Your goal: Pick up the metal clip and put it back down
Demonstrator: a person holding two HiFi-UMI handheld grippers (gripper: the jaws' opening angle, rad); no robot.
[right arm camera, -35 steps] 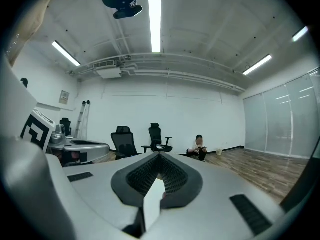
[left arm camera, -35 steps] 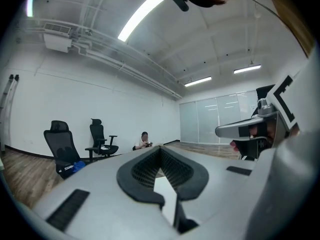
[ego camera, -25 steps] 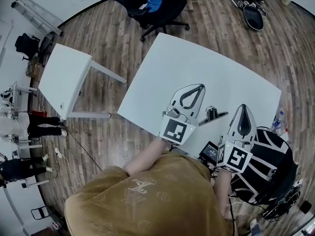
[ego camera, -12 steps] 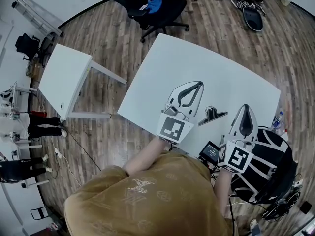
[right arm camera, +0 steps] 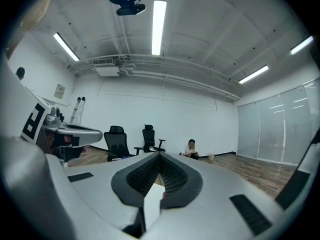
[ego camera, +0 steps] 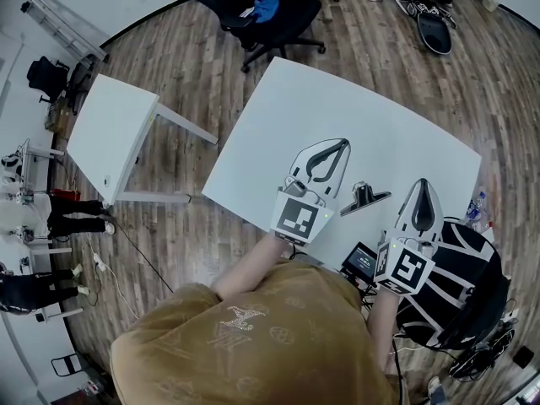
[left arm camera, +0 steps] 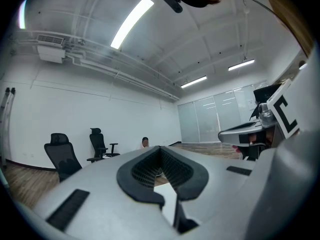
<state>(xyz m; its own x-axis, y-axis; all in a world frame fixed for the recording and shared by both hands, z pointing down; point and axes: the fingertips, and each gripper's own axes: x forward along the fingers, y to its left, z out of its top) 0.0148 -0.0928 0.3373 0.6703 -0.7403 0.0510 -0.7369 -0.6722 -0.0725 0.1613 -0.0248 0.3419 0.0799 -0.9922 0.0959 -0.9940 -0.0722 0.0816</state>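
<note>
The clip [ego camera: 364,198] lies flat on the table [ego camera: 312,99], touched by nothing. It is at 5 o'clock from the left gripper [ego camera: 342,147] and at 9 o'clock from the right gripper [ego camera: 423,184]. The fingers of both grippers are closed together and hold nothing.

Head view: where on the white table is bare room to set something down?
The far half of the table, beyond both claws, is bare. Crowded along the near edge: left claw, metal clip, right claw side by side.
</note>
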